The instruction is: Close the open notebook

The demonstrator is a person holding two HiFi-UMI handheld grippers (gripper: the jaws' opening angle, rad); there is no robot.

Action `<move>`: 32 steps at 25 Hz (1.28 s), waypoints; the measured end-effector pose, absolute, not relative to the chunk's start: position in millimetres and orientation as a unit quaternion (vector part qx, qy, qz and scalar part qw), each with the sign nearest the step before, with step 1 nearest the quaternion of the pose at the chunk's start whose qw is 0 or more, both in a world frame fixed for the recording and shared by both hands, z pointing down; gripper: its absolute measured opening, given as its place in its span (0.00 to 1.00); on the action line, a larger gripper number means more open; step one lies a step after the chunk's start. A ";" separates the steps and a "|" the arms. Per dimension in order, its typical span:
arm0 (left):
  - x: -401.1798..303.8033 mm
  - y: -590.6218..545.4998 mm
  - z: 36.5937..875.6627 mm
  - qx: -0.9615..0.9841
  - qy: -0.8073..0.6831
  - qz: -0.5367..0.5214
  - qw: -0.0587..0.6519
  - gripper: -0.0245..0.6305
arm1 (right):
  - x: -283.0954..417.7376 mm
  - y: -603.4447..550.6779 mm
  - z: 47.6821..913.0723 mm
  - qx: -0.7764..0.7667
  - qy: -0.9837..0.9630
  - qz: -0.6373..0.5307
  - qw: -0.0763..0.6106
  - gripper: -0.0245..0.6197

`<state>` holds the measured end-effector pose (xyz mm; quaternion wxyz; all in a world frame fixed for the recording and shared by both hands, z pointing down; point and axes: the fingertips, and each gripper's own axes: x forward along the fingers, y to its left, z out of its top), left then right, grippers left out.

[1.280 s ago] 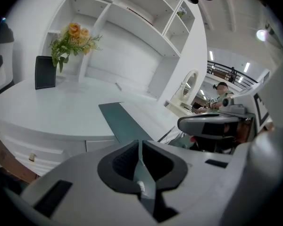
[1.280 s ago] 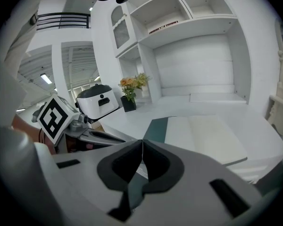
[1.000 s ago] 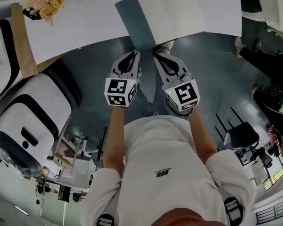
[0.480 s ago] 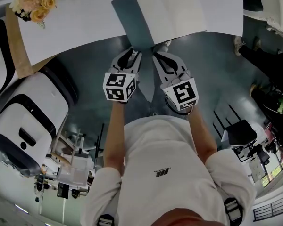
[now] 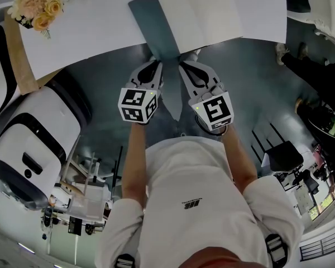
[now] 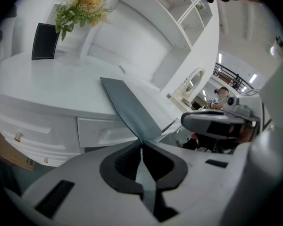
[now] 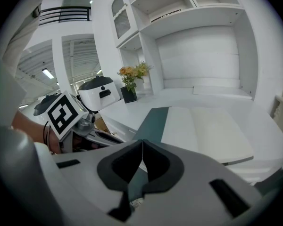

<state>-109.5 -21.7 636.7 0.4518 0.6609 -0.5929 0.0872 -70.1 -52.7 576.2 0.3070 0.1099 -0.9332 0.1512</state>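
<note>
The open notebook lies on the white desk (image 5: 89,32), with white pages (image 5: 212,13) to the right and a teal-grey cover (image 5: 151,24) spread to the left. The cover's near edge hangs a little past the desk's front. My left gripper (image 5: 155,65) is shut, its tips at that edge's left corner. My right gripper (image 5: 185,66) is also shut, its tips by the right corner. The left gripper view shows the cover (image 6: 127,107) running down to the shut tips (image 6: 141,142). In the right gripper view the cover (image 7: 155,121) and pages (image 7: 203,126) lie beyond the tips (image 7: 142,141). I see nothing pinched.
A bunch of flowers (image 5: 36,7) stands at the desk's far left beside a black card (image 6: 45,41). A big white machine (image 5: 33,144) sits on the floor to my left. Shelves (image 7: 198,13) rise behind the desk, with drawers (image 6: 37,131) under it.
Both shut grippers have moved forward to the notebook cover's near edge. The view has shifted slightly, so the desk and flowers sit further left.
</note>
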 end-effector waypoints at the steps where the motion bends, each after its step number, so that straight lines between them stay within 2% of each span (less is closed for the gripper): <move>1: -109.2 -22.1 633.7 0.663 -0.592 0.087 0.450 0.04 | -70.5 -54.1 575.1 0.111 -0.933 0.151 0.306 0.03; 32: -75.0 -60.4 534.8 0.741 -0.548 0.124 0.367 0.04 | -37.2 -88.7 526.1 0.187 -0.935 0.149 0.260 0.03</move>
